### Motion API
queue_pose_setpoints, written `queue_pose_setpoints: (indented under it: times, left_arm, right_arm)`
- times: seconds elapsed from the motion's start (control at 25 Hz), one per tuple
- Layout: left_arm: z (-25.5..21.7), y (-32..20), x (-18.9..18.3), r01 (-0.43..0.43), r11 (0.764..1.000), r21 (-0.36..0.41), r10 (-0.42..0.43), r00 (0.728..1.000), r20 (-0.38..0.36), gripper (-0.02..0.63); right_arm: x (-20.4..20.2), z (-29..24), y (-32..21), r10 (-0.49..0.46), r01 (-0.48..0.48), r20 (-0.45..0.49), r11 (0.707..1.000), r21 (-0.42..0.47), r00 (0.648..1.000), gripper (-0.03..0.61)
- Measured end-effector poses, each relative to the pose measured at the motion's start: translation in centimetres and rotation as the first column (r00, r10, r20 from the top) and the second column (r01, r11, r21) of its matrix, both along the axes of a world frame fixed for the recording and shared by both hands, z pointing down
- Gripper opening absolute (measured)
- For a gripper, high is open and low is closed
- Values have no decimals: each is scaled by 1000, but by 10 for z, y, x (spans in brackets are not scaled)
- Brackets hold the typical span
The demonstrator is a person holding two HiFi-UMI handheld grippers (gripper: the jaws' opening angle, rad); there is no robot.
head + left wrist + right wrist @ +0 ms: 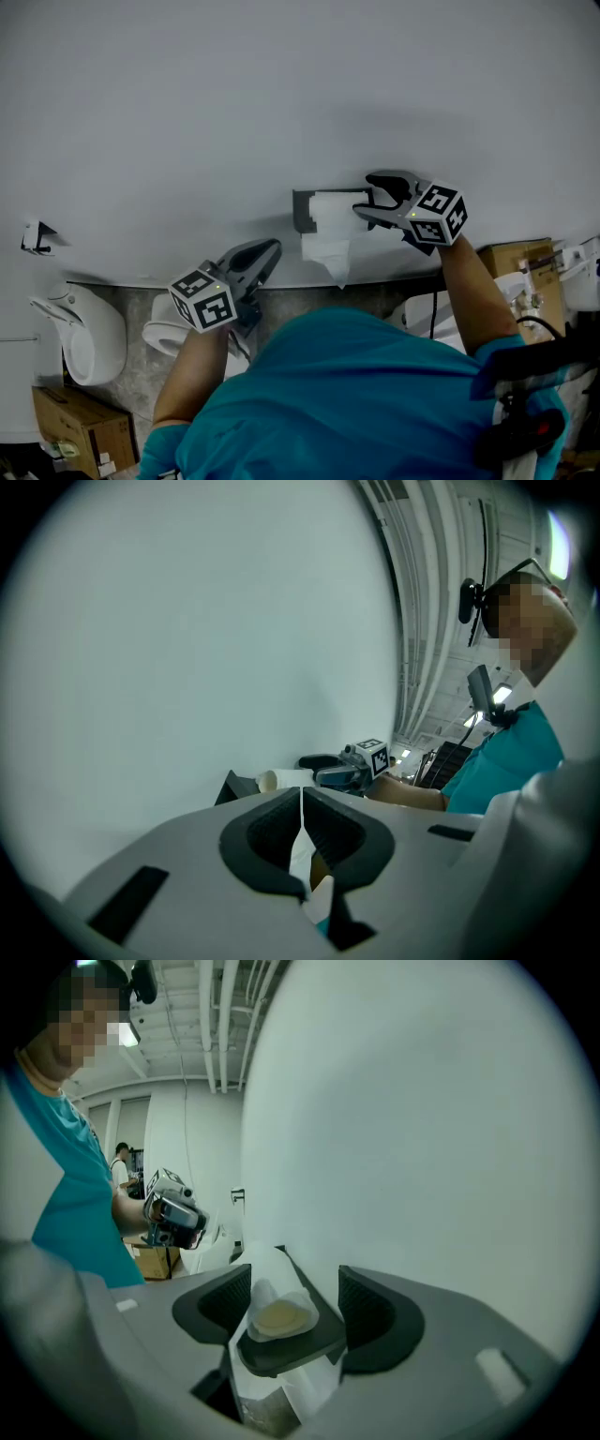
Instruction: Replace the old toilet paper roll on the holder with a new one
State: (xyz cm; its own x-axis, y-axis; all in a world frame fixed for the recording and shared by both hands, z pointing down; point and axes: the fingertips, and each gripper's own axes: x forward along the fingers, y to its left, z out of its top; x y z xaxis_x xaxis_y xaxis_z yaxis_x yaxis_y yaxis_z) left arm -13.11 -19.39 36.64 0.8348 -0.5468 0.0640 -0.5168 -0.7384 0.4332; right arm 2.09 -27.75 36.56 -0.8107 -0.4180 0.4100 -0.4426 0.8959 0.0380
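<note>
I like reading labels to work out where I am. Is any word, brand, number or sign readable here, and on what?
No text can be read anywhere.
Left marker cube and right marker cube: black-and-white square patterns only, no letters.
Left cardboard box and right cardboard box: any print is too small to read.

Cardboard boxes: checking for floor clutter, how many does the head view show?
2: one cardboard box at lower left, another at mid right; the person may hide more.
</note>
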Motion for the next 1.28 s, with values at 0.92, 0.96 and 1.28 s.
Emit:
queue_pose_setpoints:
  times: [0.92, 0.96, 1.28]
  left_arm:
    - [-46, -15, -40, 203, 962, 183, -209, 978, 13, 15]
    - [-45, -15, -40, 209, 962, 178, -213, 977, 7, 15]
    - [-24, -9, -29, 206, 969, 137, -206, 979, -16, 9]
  right_arm:
    - [67, -80, 54, 209, -263, 442, 963, 62, 872, 8]
    - [69, -74, 57, 222, -275, 441, 959, 60, 869, 3]
    - [70, -42, 63, 284, -322, 405, 946, 27, 869, 2]
